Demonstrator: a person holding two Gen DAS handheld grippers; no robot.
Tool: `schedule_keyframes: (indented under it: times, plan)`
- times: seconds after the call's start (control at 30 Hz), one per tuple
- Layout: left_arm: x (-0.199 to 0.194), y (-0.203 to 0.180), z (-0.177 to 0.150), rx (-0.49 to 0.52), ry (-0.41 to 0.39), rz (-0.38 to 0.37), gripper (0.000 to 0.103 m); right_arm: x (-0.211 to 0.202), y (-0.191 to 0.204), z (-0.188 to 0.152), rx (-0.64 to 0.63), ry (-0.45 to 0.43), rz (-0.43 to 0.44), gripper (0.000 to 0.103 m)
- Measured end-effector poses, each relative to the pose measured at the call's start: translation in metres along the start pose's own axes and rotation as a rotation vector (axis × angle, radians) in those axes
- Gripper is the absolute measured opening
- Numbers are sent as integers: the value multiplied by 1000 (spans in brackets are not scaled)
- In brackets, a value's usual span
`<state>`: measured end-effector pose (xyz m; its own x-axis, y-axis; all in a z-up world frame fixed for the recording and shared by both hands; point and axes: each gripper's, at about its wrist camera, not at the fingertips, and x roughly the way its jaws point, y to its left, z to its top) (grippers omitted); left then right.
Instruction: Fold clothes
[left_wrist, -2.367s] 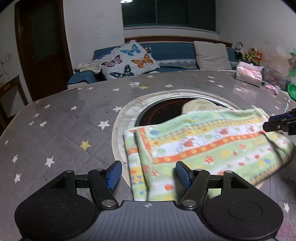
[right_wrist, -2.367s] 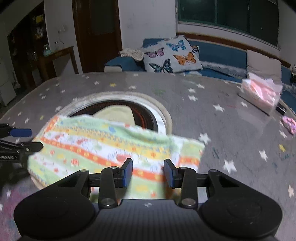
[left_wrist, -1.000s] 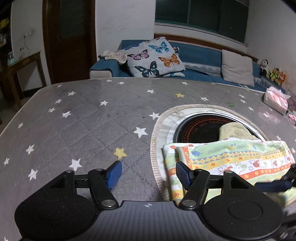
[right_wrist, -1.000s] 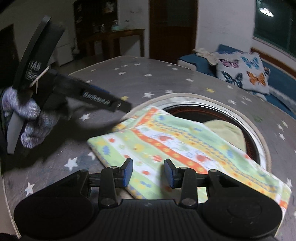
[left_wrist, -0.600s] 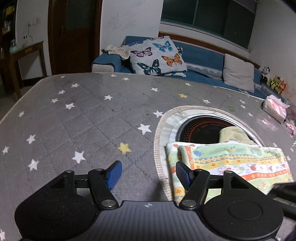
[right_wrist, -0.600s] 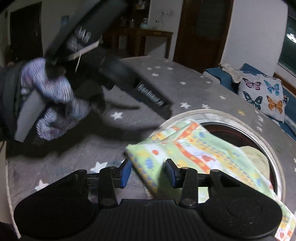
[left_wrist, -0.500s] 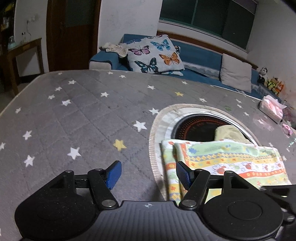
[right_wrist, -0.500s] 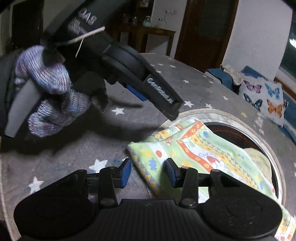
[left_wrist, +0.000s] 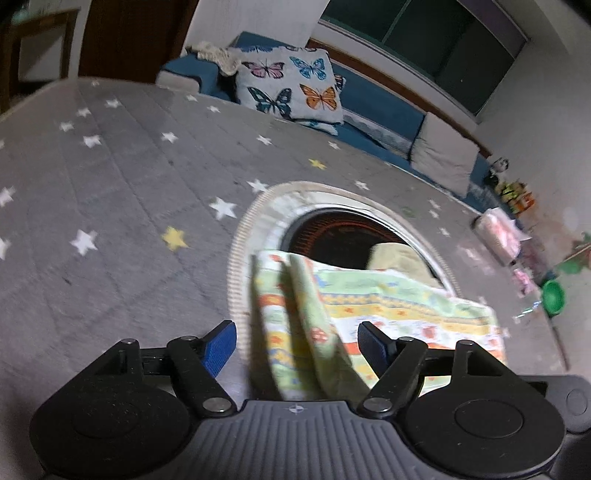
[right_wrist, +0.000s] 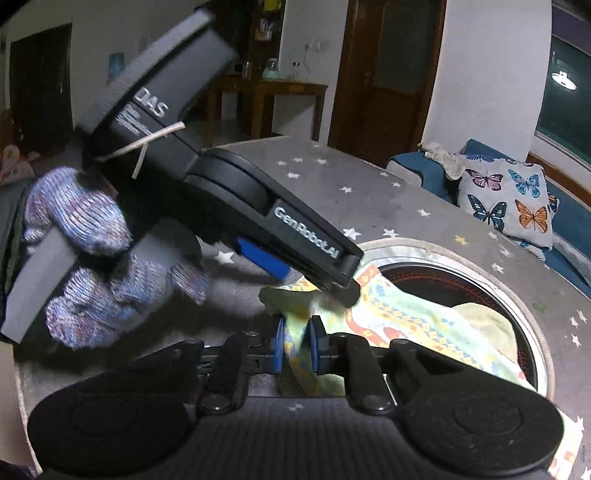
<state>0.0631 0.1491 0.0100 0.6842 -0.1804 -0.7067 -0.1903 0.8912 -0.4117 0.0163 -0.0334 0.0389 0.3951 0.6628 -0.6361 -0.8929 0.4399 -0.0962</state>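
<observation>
A folded cloth (left_wrist: 388, 306) with green, yellow and orange stripes lies on the grey starred table cover (left_wrist: 110, 192), half over a round opening. My left gripper (left_wrist: 295, 332) is open and its jaws are opening, with the cloth's near left edge lying between them, untouched by the blue pads. In the right wrist view my right gripper (right_wrist: 297, 343) is closing and its pads press on a raised corner of the cloth (right_wrist: 399, 314). The left gripper's upper finger (right_wrist: 314, 243) reaches over that same corner, held by a hand in a knitted glove (right_wrist: 85, 236).
The round opening (left_wrist: 332, 229) shows a dark heater and a pale yellow cloth (left_wrist: 395, 258) inside. A sofa with a butterfly pillow (left_wrist: 291, 88) stands beyond the table. A pink tissue pack (left_wrist: 498, 232) and a green bowl (left_wrist: 553, 295) sit at the far right.
My right gripper's jaws have closed on the cloth's corner, which is now lifted. The left gripper has rolled and come in over that corner, its jaws a little wider.
</observation>
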Motion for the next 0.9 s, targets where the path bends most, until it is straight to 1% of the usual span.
schedule_keyframes:
  times: [0.07,0.13,0.17,0.23,0.27,0.3,0.33,0.43,0.5,0.57,0.73,0.83,0.9]
  plan:
    - [5,-1,-1,-31,23,-19,73,-6,-2,0,11,-13,-1,12]
    - [10,0,-3,-67,42,-39,62,-10,-3,-1,20,-23,0,12]
    - [11,1,-3,-82,44,-47,60,-12,-3,-2,24,-27,2,11]
    - [12,3,-3,-108,48,-60,41,-14,-3,-4,29,-28,8,11]
    - [13,4,-4,-122,50,-67,36,-15,-3,-5,29,-28,12,11]
    - [14,5,-4,-135,53,-77,27,-15,-2,-7,28,-26,17,11]
    - [15,6,-5,-143,55,-81,21,-15,-1,-8,28,-24,21,11]
    - [17,6,-7,-133,50,-62,13,-18,-5,-12,56,-24,30,12]
    - [17,7,-8,-130,46,-56,12,-22,-13,-15,87,-30,29,19]
    - [17,7,-8,-126,41,-50,12,-27,-27,-19,131,-33,4,22]
    - [17,7,-9,-107,30,-34,12,-39,-70,-34,264,-14,-91,24]
    - [17,6,-9,-99,27,-30,12,-43,-94,-46,313,6,-186,24]
    - [17,6,-10,-96,25,-27,12,-43,-112,-56,358,25,-228,24]
